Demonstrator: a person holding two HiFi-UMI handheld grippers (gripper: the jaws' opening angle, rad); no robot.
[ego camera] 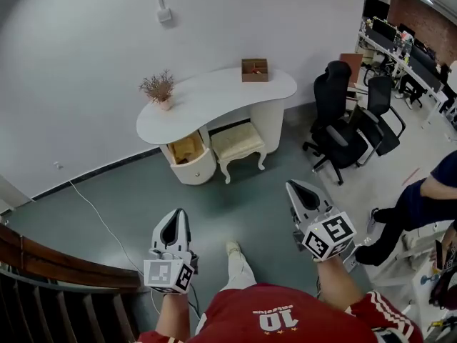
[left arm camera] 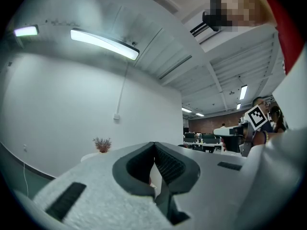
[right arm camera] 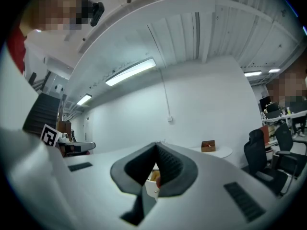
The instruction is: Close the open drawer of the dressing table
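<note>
Holding nothing, the left hand-held gripper [ego camera: 177, 216] and the right hand-held gripper [ego camera: 298, 189] each have their jaws pressed together at the tips. Both aim level toward the counter [ego camera: 221, 95] and are well apart from it, with bare floor between. Nothing of the task looks done: the drawer [ego camera: 187, 149] under the counter's left end, as the head view shows it, stands pulled out with its yellowish inside showing, just beside the cushioned stool [ego camera: 239, 143] tucked under the counter's middle. What is left, by my judgement, is the whole approach and then the push on the drawer front. The drawer's contents and any knob on its front are too small to tell. The left gripper view hides the drawer behind its own jaws, leaving only the plant [left arm camera: 102, 144] on the counter visible. The right gripper view shows just a sliver of the drawer below its jaw tips.
</note>
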